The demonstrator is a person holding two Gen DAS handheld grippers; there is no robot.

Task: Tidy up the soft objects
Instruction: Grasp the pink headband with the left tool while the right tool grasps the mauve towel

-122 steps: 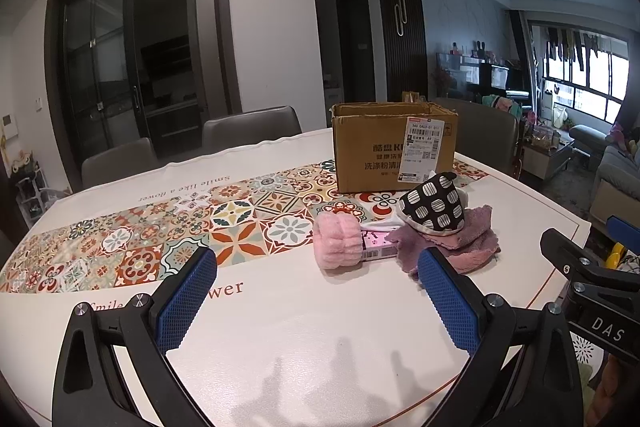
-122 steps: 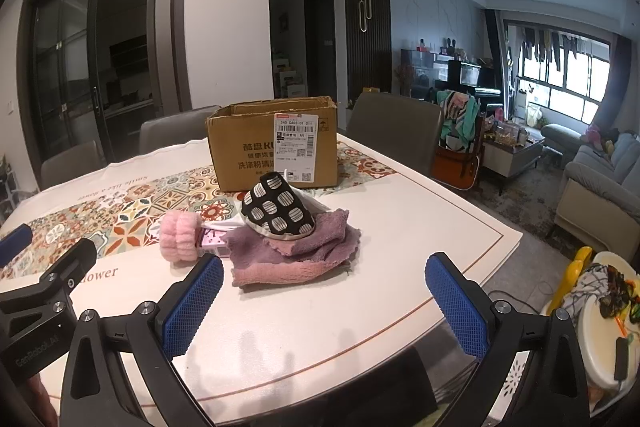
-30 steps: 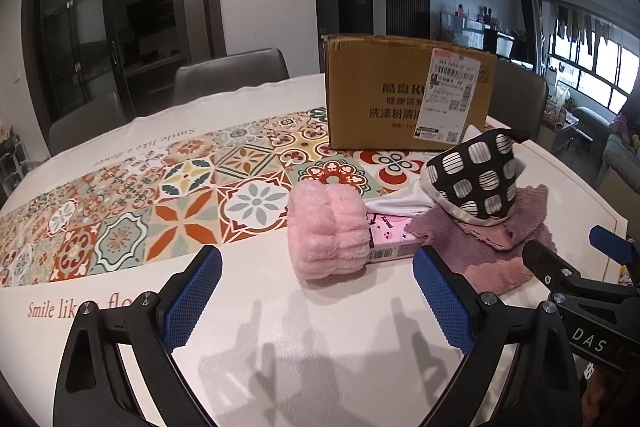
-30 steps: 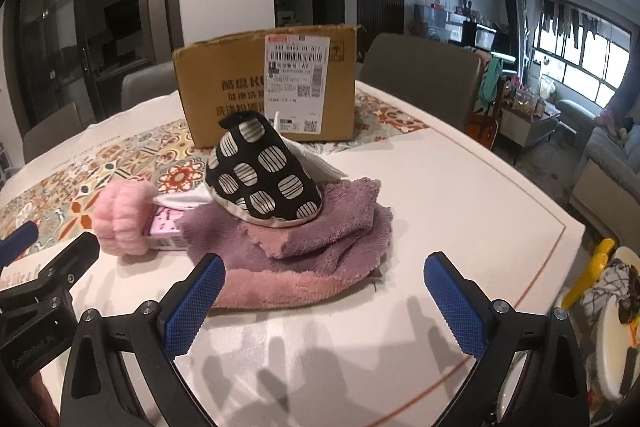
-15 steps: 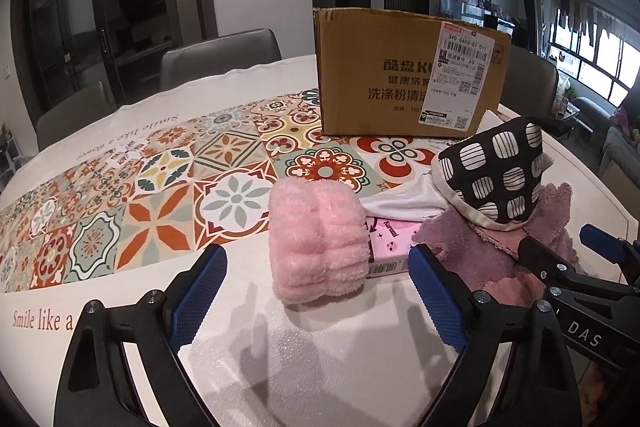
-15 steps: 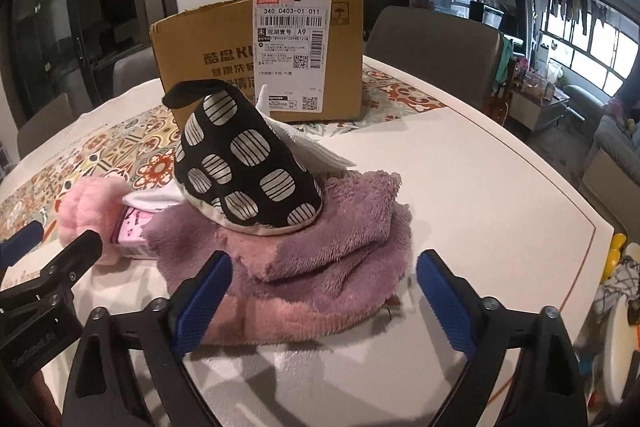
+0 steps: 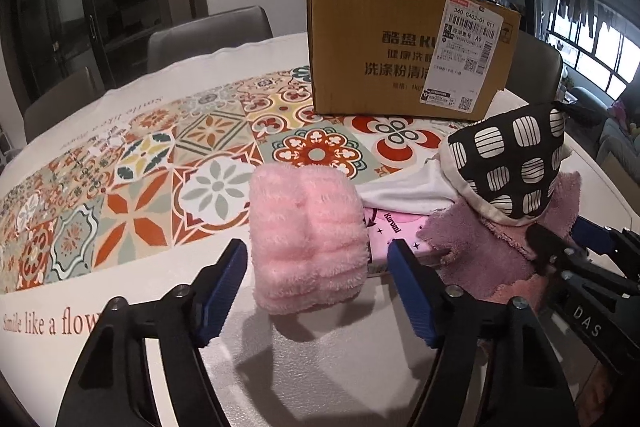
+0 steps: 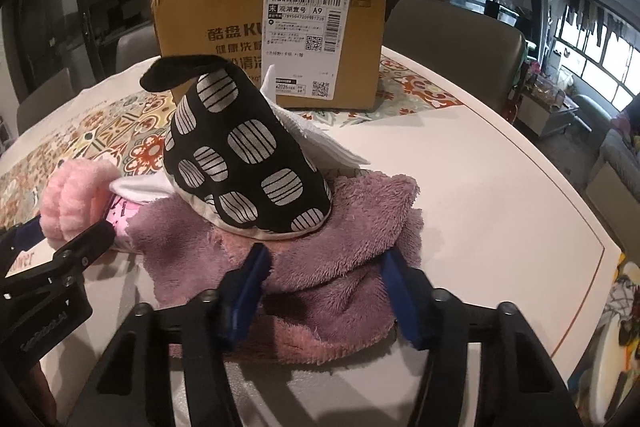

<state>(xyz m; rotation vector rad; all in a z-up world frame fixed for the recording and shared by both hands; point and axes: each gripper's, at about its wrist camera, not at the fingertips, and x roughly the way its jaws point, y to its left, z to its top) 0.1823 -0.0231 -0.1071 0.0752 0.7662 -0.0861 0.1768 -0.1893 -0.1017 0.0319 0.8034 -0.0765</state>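
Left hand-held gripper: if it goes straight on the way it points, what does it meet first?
Most likely the fluffy pink roll, which sits between the open fingers of the left hand-held gripper, a little ahead. Depth is hard to judge.

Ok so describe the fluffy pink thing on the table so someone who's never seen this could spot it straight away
Start at the brown cardboard box standing on the patterned tile runner of the white table. In front of it lies a small heap of soft things; the pale pink fluffy rolled band sits at the heap's left end. Unlike the mauve towel and black spotted fabric pouch beside it, it is light pink, ribbed and chunky.
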